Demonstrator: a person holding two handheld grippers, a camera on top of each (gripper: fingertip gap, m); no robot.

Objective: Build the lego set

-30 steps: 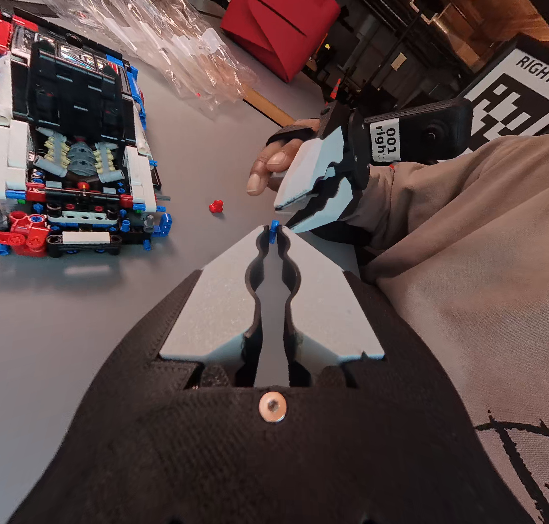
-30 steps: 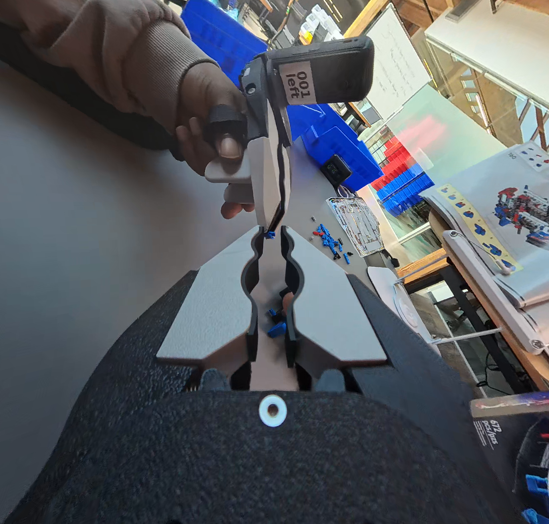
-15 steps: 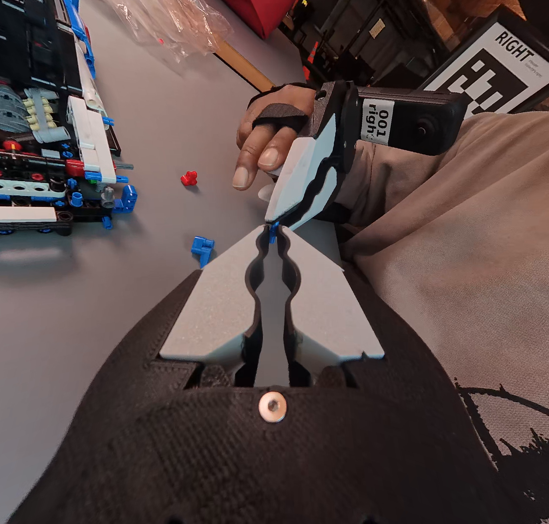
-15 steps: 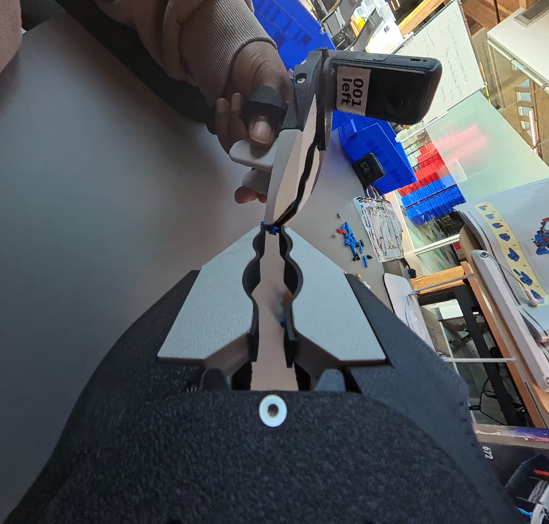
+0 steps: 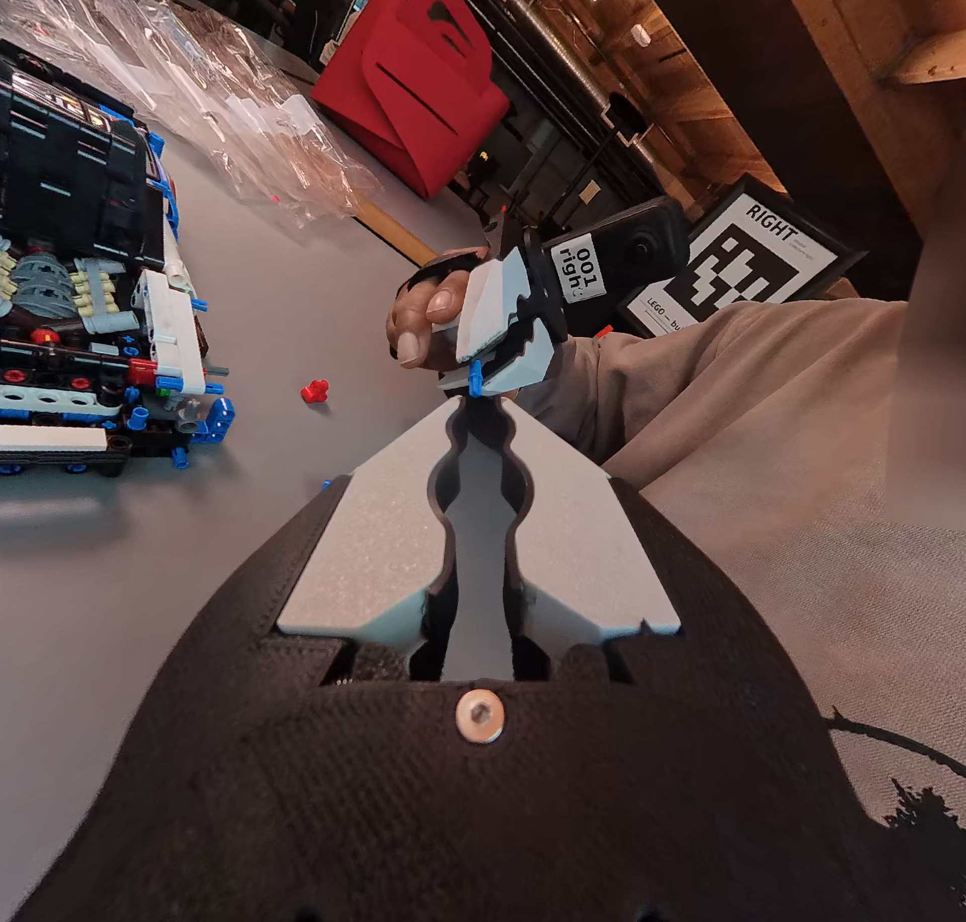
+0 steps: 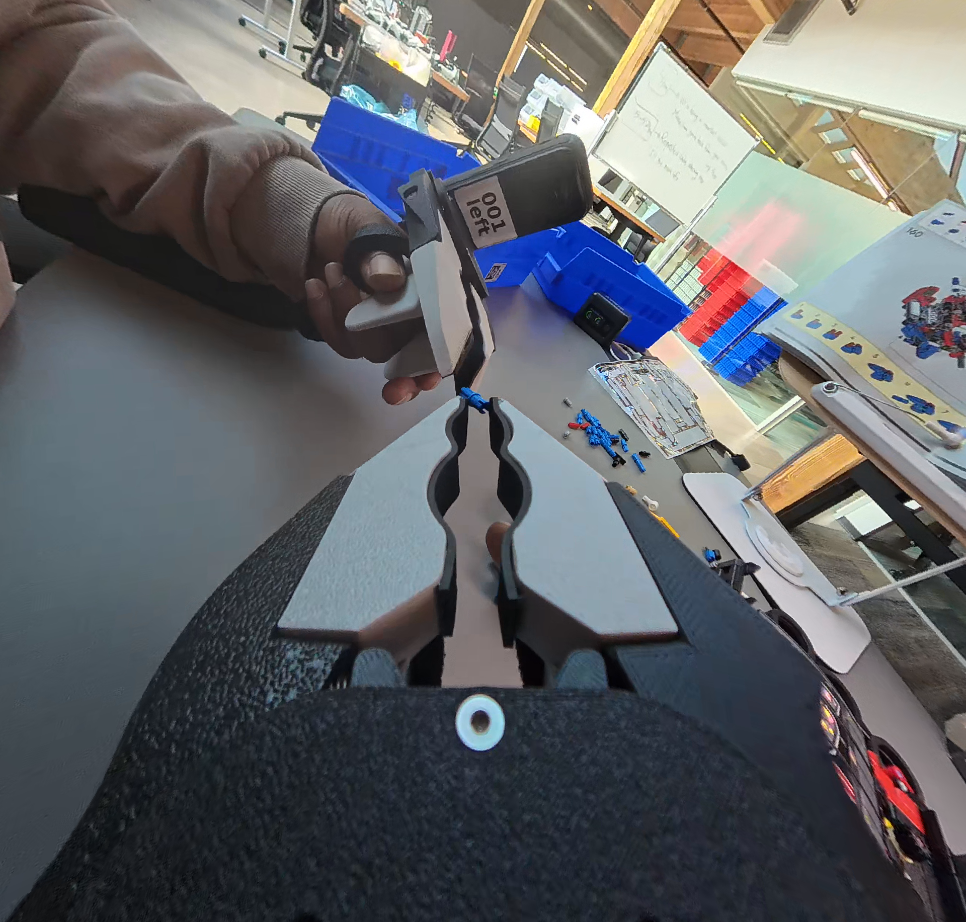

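Left wrist view: the left gripper (image 5: 480, 403) is hanging over the grey table (image 5: 292, 290), its jaws slightly apart and gripping nothing. Just ahead, the right gripper (image 5: 473, 377) is pinching a blue pin (image 5: 474, 377) at its tips. The car model (image 5: 94, 290) is sitting far left, a red piece (image 5: 315, 391) lying between it and the grippers. Clear bags (image 5: 219, 97) are lying behind.

Right wrist view: the right gripper (image 6: 476, 404) is clamping the pin (image 6: 474, 398) between its tips. The left gripper (image 6: 467, 374) is hovering just above it, apart. Loose pins (image 6: 601, 434) and a sticker sheet (image 6: 651, 416) are lying farther right, near the manual (image 6: 888, 332).
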